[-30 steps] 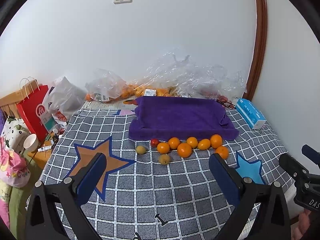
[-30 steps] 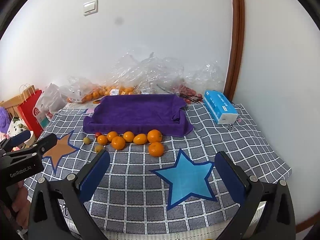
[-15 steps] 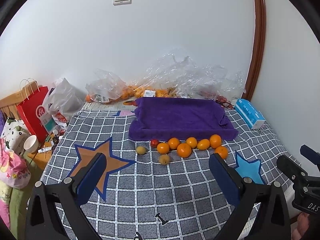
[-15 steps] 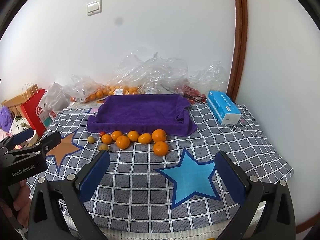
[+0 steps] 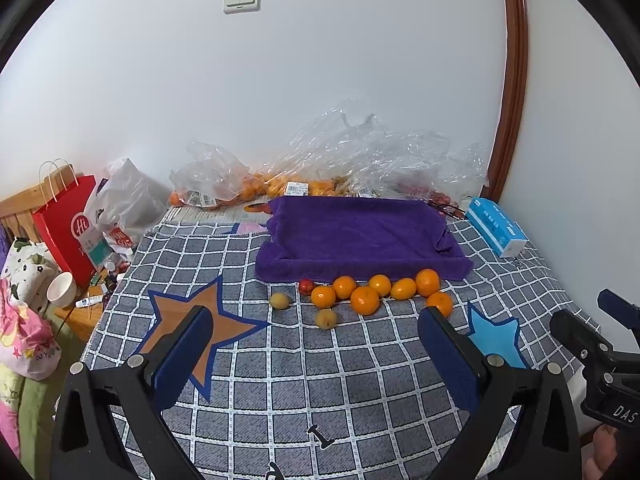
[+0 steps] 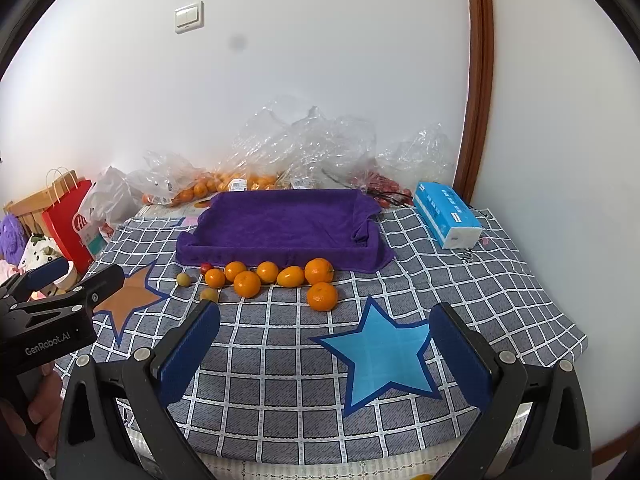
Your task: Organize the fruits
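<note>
Grippers first: the left gripper (image 5: 316,344) stands wide open and holds nothing, hanging above the checked cloth (image 5: 340,380) well short of the fruit; the right gripper (image 6: 324,344) is the same, jaws spread wide and empty, over the blue star (image 6: 380,352).

Ahead of both lies the loose fruit, just in front of the purple tray (image 6: 280,220); nearest the right gripper is a lone orange (image 6: 322,296), slightly ahead and between its jaws; beyond it runs a row of oranges (image 6: 267,272), several touching one another, ending toward the left in a small red fruit (image 6: 206,268); two yellowish fruits, one (image 5: 279,301) and another (image 5: 325,318), sit ahead of the left gripper, apart from the row.

Risks, as I judge them: the fruit is round and the cloth looks soft and wrinkled, so a jaw that nudges one orange may roll it off or knock its neighbours; the row is tight, so closing on a middle orange could pinch two at once or squeeze one out sideways; the small fruits may slip through broad pads or bruise under a hard close; the tray's draped front wall (image 5: 360,270) stands right behind the row, and a low carry could snag it; further off, plastic bags (image 5: 360,160) crowd the tray's far side, and the tissue box (image 6: 446,220) lies beyond the right jaw.
</note>
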